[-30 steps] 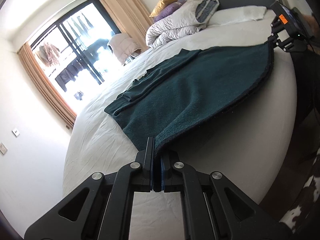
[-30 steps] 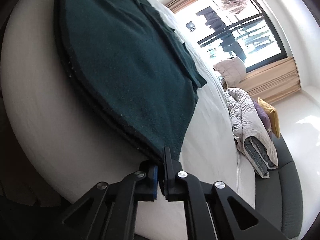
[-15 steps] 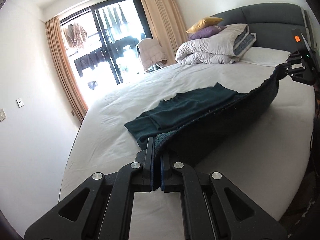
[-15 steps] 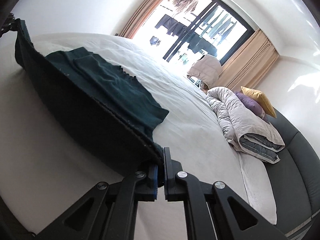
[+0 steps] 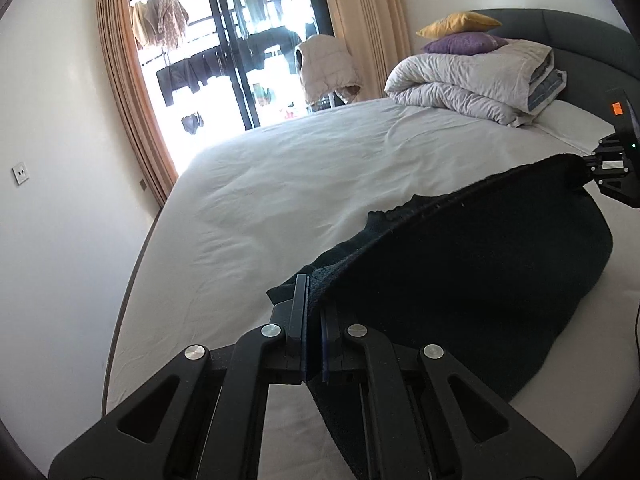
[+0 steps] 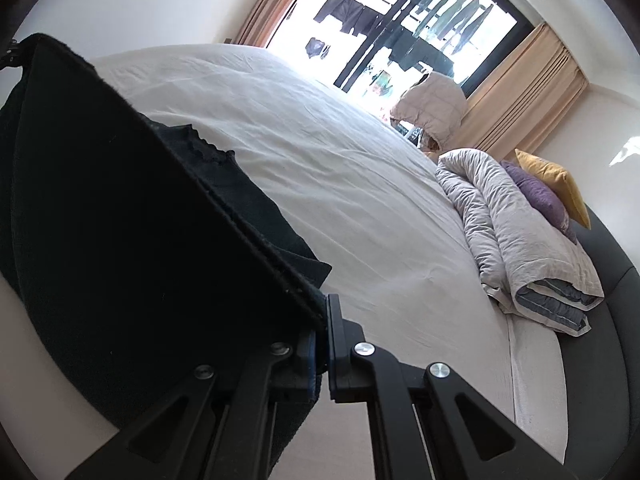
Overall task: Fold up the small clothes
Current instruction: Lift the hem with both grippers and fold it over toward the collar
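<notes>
A dark green knit garment hangs lifted over the white bed, stretched between both grippers. My left gripper is shut on one corner of its hem, seen low in the left wrist view. At the right edge of that view the right gripper holds the other corner. In the right wrist view my right gripper is shut on the garment, whose raised hem runs up to the far left. The cloth's lower part lies on the bed behind the raised edge.
A rolled grey duvet with a purple cushion and a yellow cushion sits at the dark headboard. A padded jacket hangs by the balcony door. Curtains flank the glass.
Both grippers have lifted the garment's near edge off the bed and carried it up and forward. The cloth that lay flat now stands as a raised fold.
</notes>
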`<state>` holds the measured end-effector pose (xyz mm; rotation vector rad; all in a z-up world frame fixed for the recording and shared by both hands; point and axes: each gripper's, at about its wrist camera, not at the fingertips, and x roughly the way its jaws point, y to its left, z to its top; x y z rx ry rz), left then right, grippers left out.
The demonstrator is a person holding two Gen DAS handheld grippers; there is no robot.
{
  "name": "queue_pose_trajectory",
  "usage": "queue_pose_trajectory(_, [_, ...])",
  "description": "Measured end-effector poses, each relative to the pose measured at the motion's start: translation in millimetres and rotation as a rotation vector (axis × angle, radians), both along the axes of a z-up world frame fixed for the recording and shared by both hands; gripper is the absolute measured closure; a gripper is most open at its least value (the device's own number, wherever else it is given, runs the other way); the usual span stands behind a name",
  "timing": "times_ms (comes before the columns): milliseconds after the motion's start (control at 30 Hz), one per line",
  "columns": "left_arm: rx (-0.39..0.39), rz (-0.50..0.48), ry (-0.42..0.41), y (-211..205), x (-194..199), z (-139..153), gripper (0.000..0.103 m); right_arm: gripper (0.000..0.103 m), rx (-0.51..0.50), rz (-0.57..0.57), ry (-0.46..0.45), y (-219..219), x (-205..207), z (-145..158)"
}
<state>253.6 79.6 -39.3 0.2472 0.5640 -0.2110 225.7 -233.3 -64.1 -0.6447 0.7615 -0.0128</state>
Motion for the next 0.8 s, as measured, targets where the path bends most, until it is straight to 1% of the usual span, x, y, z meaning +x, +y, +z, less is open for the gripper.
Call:
queue_pose_trajectory(133, [0.01, 0.018, 0.091, 0.7, 60.8, -27.4, 0.1, 0.099, 0.014, -0.014, 0.094, -6.1, 57.6, -23.0])
queue_pose_trajectory(267, [-0.005, 0.037, 0.156, 3.3, 99.1, -56.8, 0.1, 0.099, 0.01, -0.018, 0.155, -11.3, 97.1, -50.2])
queue_pose_trajectory(367, [-0.014, 0.048, 0.191, 5.5, 123.2, -72.0, 0.1, 0.1, 0.033, -0.033, 0.21, -16.8, 122.4, -68.9])
queue_pose_trajectory(433, [-0.002, 0.047, 0.201, 4.8, 139.5, -77.1, 0.1, 0.1, 0.033, -0.041, 0.231, -20.4, 133.5, -78.4])
queue_pose_trajectory(567, [0.022, 0.047, 0.225, -6.0, 157.7, -79.4, 0.1, 0.1, 0.071, -0.067, 0.257, -29.5, 156.0, -82.7])
queue_pose_trajectory(700, [0.011, 0.076, 0.263, -3.2, 183.2, -91.4, 0.099, 0.099, 0.096, -0.086, 0.263, -32.7, 170.0, -83.1])
queue_pose_trajectory(733, [0.001, 0.087, 0.28, -1.6, 187.9, -97.1, 0.099, 0.094, 0.098, -0.095, 0.259, -33.9, 173.9, -84.2])
queue_pose_trajectory(767, [-0.009, 0.097, 0.305, -0.5, 193.3, -102.9, 0.095, 0.086, 0.11, -0.113, 0.256, -37.1, 178.8, -86.0])
queue_pose_trajectory(800, [-0.03, 0.106, 0.343, 1.9, 201.2, -112.3, 0.095, 0.063, 0.123, -0.14, 0.249, -40.9, 182.9, -88.3])
